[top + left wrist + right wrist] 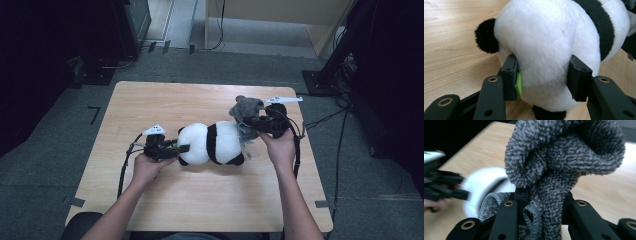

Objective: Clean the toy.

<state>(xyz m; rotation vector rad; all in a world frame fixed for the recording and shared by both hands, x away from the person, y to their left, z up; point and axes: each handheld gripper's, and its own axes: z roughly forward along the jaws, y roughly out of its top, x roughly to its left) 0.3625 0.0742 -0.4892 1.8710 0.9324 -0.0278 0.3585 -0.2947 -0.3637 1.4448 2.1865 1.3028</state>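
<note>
- The plush panda [215,143] lies on its side on the wooden table [200,200], its white rump squeezed between the fingers [510,75] of the left gripper [176,148].
- A grey towel [554,165] bunches up from the right gripper [544,202], whose fingers clamp its lower folds, just beyond the panda's far end.
- Dark floor surrounds the table.
</note>
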